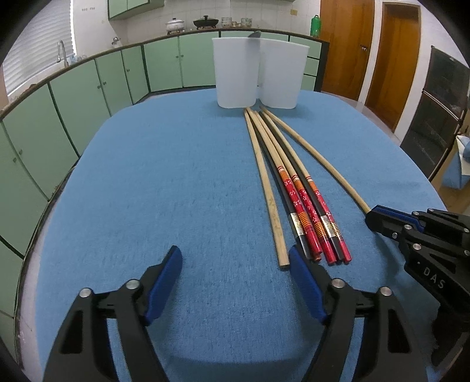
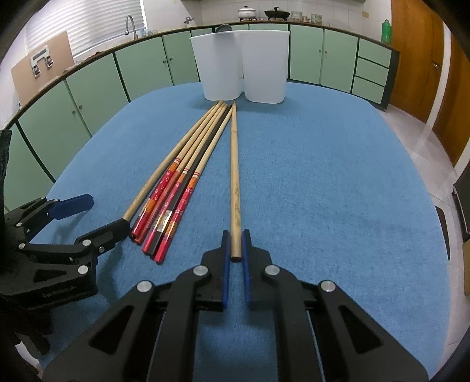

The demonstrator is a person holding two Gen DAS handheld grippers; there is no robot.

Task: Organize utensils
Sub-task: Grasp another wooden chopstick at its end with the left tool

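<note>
A fan of chopsticks [image 2: 179, 179] lies on the blue-cloth worktop [image 2: 337, 191], tips converging at 12 o'clock just short of two white plastic holders [image 2: 241, 64] that stand side by side and touching. The bundle mixes plain bamboo sticks with lacquered ones, black in the shaft and red at the thick end, patterned with white flecks and orange bands.

One bamboo chopstick [image 2: 235, 176] lies apart at the bundle's right edge, running straight from the holders toward 6 o'clock in the right wrist view. The right gripper [image 2: 236, 249] has its blue-padded jaws closed to a narrow gap around the thick end of this stick; whether the pads actually press it cannot be told.

The left gripper [image 1: 235, 264] sits low over the cloth with jaws spread wide, nothing between them. Its right finger [image 1: 305, 282] lies right by the butt ends of the bundle [image 1: 296, 191], at about 1 o'clock in its own view.

A dark spoon bowl [image 2: 223, 28] shows above the rim of the left holder. Green cabinets [image 2: 147, 64] ring the room behind.
</note>
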